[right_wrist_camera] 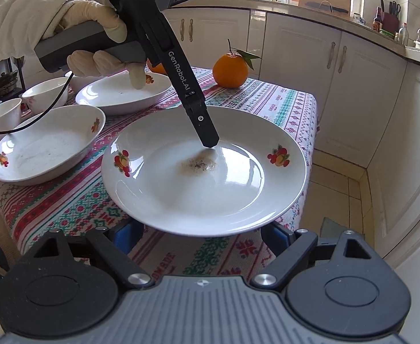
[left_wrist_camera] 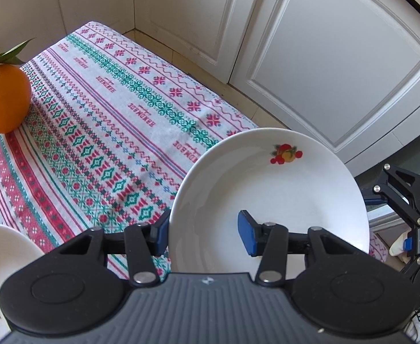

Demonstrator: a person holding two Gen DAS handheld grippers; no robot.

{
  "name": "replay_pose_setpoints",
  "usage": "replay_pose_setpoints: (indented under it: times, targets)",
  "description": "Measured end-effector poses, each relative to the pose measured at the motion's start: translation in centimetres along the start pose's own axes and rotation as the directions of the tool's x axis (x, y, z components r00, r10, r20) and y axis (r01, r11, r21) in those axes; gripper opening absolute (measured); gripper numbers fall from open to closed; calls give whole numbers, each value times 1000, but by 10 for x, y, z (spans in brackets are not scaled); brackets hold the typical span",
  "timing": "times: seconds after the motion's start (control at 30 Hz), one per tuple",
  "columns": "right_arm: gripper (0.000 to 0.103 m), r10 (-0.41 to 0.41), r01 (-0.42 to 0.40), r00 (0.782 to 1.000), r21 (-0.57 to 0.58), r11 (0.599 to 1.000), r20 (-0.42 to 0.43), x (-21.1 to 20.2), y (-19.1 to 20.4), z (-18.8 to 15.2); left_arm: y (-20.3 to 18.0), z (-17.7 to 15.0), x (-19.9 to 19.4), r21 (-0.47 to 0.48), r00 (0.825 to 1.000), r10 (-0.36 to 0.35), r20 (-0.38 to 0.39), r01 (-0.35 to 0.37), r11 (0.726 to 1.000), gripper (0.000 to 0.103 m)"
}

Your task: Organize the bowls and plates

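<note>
A white plate with fruit prints lies at the table's near right corner; it also shows in the left wrist view. My left gripper is open, one blue pad outside the plate's rim, the other over its inside; its finger reaches down to the plate's centre. My right gripper is open, its blue pads low at either side of the plate's near rim, partly hidden under it. Two more white plates and small bowls sit at the left.
An orange with leaves stands at the table's far side. A patterned tablecloth covers the table. White cabinet doors stand close beyond the table's right edge. A black cable trails over the left plate.
</note>
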State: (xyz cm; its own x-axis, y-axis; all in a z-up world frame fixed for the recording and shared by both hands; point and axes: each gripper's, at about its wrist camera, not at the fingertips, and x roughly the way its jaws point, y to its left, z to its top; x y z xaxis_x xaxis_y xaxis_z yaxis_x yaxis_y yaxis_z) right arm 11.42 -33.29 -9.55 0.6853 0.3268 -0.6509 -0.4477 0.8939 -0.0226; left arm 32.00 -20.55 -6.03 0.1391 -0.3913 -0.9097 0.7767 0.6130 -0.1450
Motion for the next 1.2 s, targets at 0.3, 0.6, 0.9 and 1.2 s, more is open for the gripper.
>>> replay_pose_setpoints:
  times: [0.3,0.6,0.9,1.2]
  targets:
    - [92,7,-7,1000,21,1000,-5,13,-8,4,12,6,12,-14,1000,8,6,-8,1000,47]
    - [92,-7,7,1000,20,1000,-13,20,-14,6,15,10,18,-16,1000,16,26,-16,1000,47]
    - [92,-14,15,1000,29,999,-17,22,-13,5,12,8,17,-12,999,24,40,-23,1000,51]
    - [103,-39,39,999,7,999,-31,10,0,6,5,0,-14,-21,994,63,87,-61,998,66]
